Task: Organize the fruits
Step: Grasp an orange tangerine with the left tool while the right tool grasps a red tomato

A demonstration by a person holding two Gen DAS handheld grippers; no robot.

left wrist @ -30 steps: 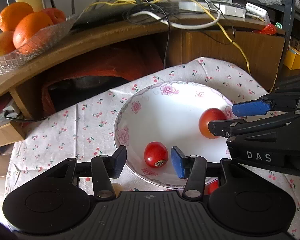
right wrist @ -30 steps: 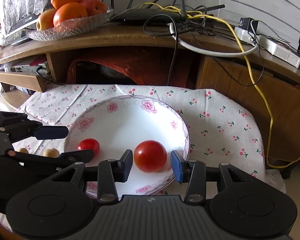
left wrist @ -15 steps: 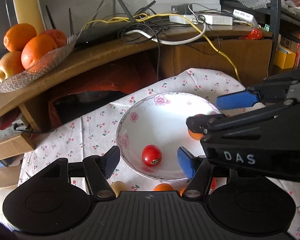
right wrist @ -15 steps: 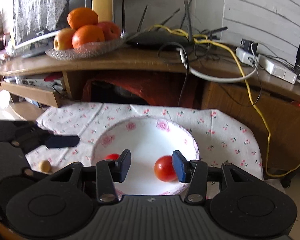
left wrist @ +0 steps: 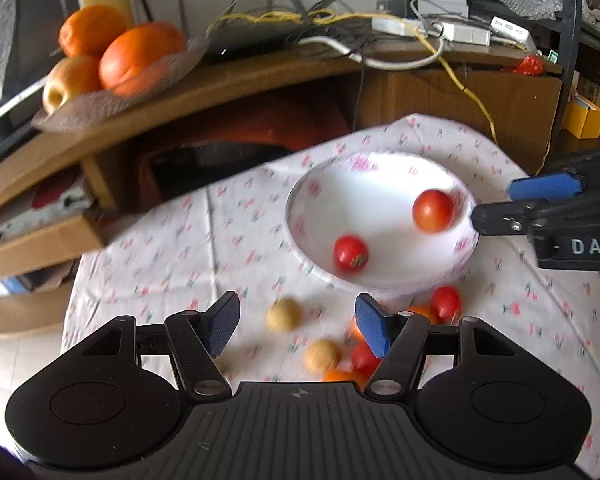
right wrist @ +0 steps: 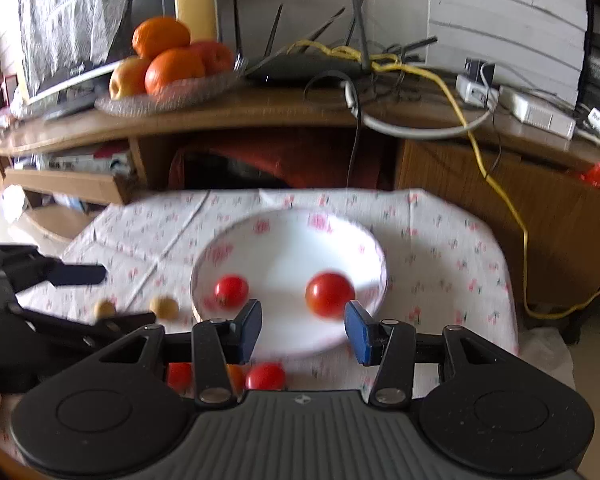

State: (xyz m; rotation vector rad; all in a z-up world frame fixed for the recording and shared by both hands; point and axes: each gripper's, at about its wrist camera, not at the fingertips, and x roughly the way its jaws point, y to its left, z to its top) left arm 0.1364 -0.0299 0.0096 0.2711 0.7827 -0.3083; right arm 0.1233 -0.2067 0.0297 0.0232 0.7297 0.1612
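Observation:
A white flowered bowl [left wrist: 380,280] [right wrist: 364,248] on the cherry-print cloth holds a small red tomato [left wrist: 351,253] [right wrist: 231,290] and a larger tomato [left wrist: 433,211] [right wrist: 330,294]. In front of the bowl lie two tan round fruits [left wrist: 284,314] [left wrist: 322,356], red tomatoes [left wrist: 446,302] [right wrist: 265,376] and orange fruits [left wrist: 340,376], loose on the cloth. My left gripper [left wrist: 296,330] hangs open above the tan fruits, holding nothing. My right gripper [right wrist: 302,330] is open over the bowl's near rim, empty, and it shows at the right edge of the left wrist view.
Behind the cloth stands a curved wooden desk [right wrist: 260,116] carrying a glass dish of oranges and apples [left wrist: 116,56] [right wrist: 168,64], a router and tangled cables [right wrist: 380,60]. A yellow cable [right wrist: 500,184] hangs down the cabinet at right. Floor shows at left.
Both grippers have pulled back and up from the bowl, leaving both tomatoes in it. The left gripper has shifted left, and loose fruits in front of the bowl have come into view.

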